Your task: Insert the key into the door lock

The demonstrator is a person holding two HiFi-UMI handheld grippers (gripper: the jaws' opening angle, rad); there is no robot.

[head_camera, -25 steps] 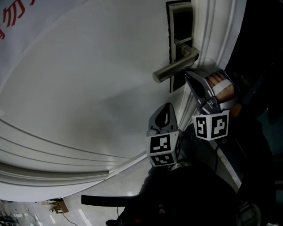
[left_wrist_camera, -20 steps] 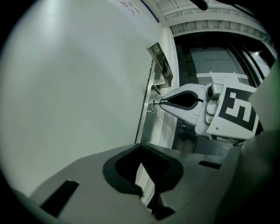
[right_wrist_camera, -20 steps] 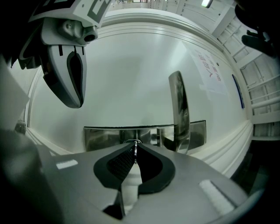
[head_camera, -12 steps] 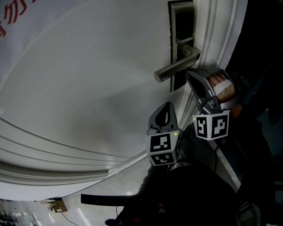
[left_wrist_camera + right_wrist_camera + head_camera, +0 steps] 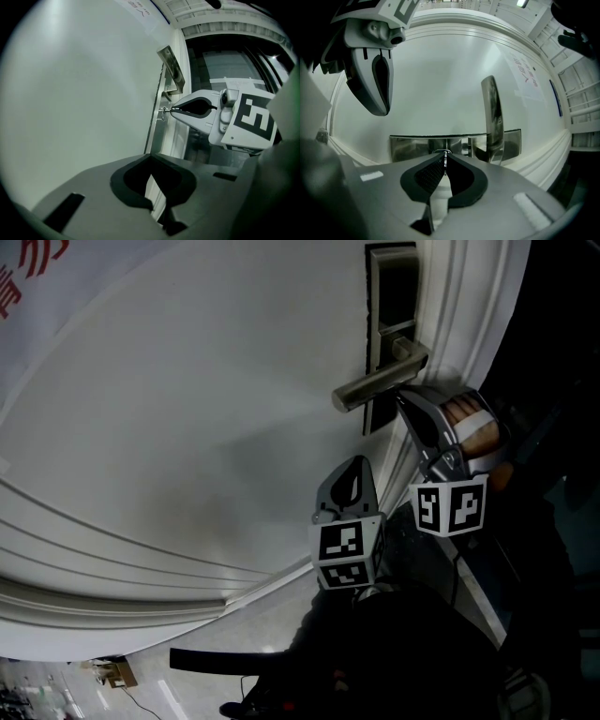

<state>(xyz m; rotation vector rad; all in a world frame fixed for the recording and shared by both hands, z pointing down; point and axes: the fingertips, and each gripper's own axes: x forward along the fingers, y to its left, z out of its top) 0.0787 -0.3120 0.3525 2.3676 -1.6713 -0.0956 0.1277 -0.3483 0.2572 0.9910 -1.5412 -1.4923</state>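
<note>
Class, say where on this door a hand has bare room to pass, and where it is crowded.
Free: the broad plain door panel, bordered by red lettering at its upper left, mouldings below and the lever handle at right. Crowded: beneath the lever handle, where the right tool holds the key at the lock plate, the left tool close by.

red lettering (image 5: 42, 251) — top left | white moulding (image 5: 141, 570) — lower left | grey floor (image 5: 234, 634)

smooth matt white paint on door (image 5: 187, 409); mirror-glossy metal lock plate (image 5: 412, 147); satin metal handle (image 5: 375, 385); thin shiny metal key (image 5: 445, 157); matt grey plastic right gripper (image 5: 445, 165), rough-textured black pads (image 5: 429, 174).
</note>
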